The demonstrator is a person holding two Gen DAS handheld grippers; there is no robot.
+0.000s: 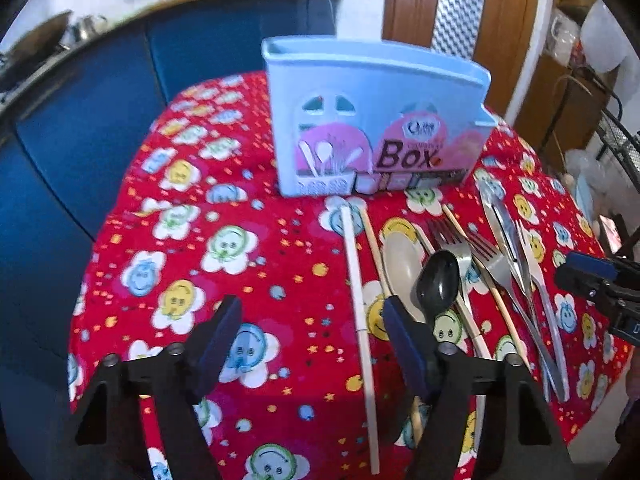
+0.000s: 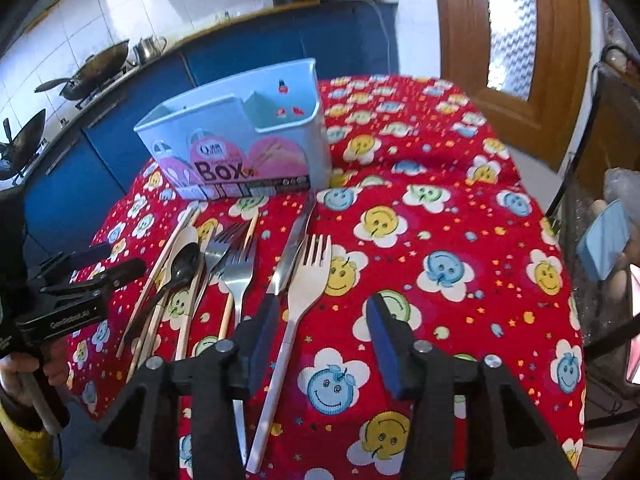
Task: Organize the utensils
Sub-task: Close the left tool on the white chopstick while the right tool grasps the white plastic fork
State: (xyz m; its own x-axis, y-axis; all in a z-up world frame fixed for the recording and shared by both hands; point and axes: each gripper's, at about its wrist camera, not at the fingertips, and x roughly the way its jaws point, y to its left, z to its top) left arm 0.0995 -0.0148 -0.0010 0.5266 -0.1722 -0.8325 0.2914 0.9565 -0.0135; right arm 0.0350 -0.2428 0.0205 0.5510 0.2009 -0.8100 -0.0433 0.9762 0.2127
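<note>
Both tongs hover wide open, holding nothing. Utensils lie in a row on the table (image 2: 460, 240) before the blue utensil box (image 2: 240, 140). Pale fork (image 2: 298, 300) lies just left of the right tongs (image 2: 320, 332), handle toward them; right hand is nearer. Left tongs (image 1: 308, 336) sit left of the black spoon (image 1: 438, 280).

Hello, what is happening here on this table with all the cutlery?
A person holds two grippers above a red tablecloth. Both the left gripper and the right gripper are open and hold nothing. Spoons, forks, a knife and chopsticks lie in a row in front of the blue utensil box, which looks empty.
</note>
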